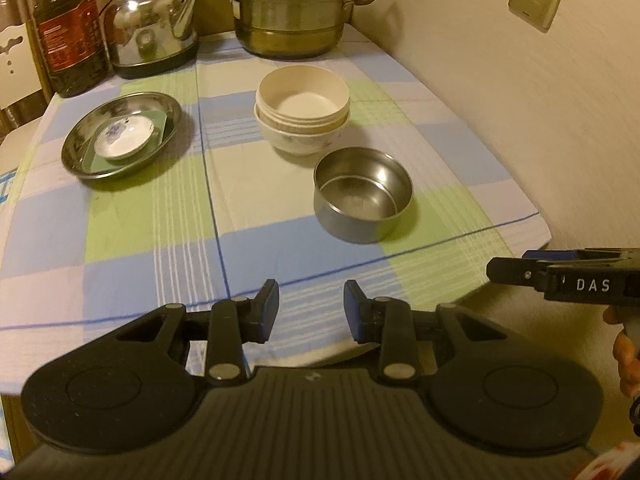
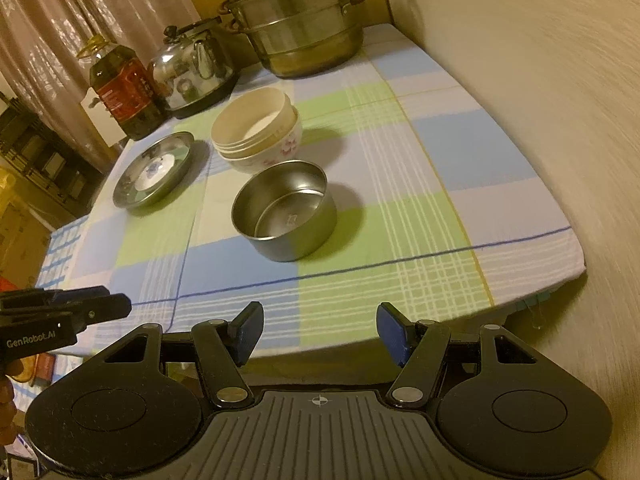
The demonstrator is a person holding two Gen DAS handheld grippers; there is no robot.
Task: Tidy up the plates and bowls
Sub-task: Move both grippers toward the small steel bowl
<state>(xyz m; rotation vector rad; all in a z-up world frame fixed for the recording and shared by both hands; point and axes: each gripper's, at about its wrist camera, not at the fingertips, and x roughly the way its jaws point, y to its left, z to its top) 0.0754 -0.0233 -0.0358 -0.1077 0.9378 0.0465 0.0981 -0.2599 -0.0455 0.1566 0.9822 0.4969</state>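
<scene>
A steel bowl stands alone on the checked tablecloth. Behind it a stack of cream bowls sits nested in a white flowered bowl. To the left a steel plate holds a green square plate and a small white saucer with a blue flower. My left gripper is open and empty near the table's front edge. My right gripper is open and empty, also at the front edge, and shows from the side in the left wrist view.
At the back stand a steel steamer pot, a kettle and an oil bottle. A wall runs along the table's right side. The table edge is just ahead of the grippers.
</scene>
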